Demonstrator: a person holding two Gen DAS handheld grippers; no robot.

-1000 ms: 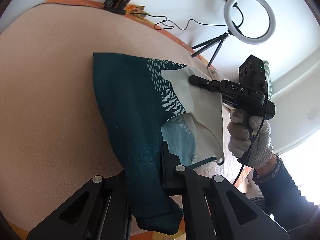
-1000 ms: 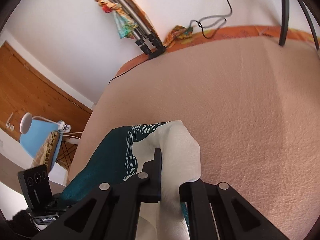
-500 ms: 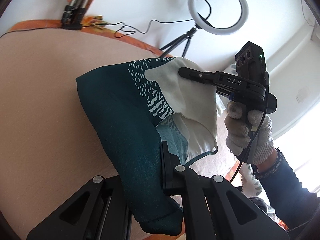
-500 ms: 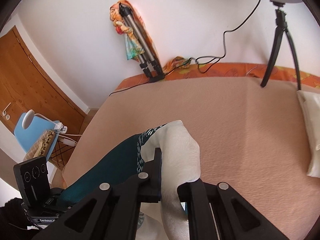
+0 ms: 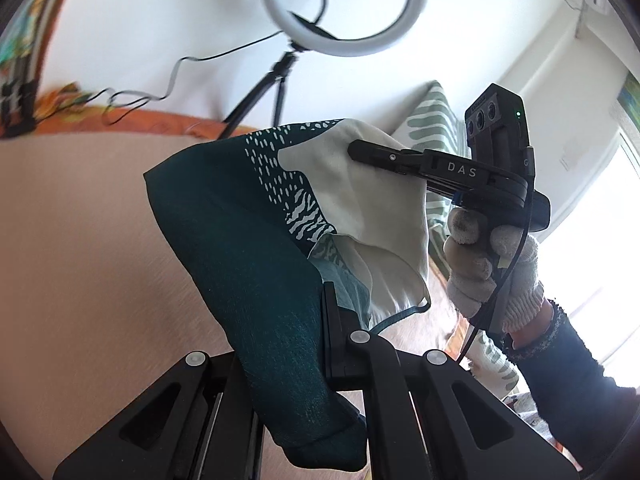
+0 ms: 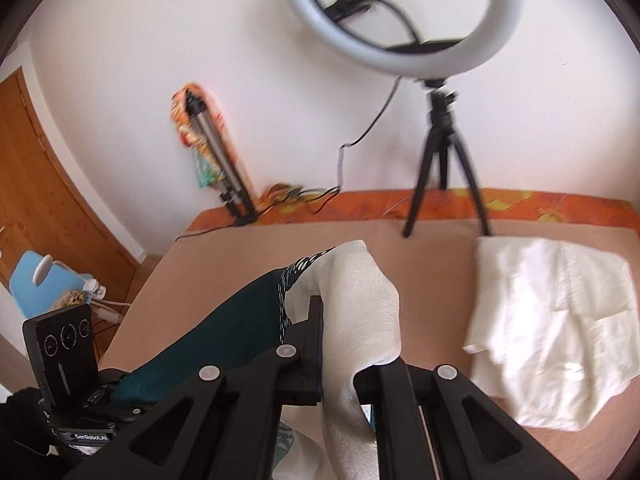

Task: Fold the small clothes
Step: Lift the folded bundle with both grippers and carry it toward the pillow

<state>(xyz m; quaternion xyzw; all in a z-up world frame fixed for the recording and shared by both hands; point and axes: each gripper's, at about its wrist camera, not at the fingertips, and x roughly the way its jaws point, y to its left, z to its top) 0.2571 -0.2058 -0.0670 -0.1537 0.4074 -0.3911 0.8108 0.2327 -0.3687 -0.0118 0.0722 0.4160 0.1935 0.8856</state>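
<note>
Together, the left gripper (image 5: pixel 288 340) and right gripper (image 6: pixel 338 344) are clamping the soft teal-and-cream patterned garment (image 5: pixel 256 248) above the peach bedspread (image 5: pixel 80 240). Only the right view is showing a crumpled white cloth (image 6: pixel 548 320) lying far right.

Both grippers' jaws clamped (held aloft).

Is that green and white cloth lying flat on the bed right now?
No, the green and white cloth hangs lifted above the bed, pinched between the left gripper and the right gripper.
</note>
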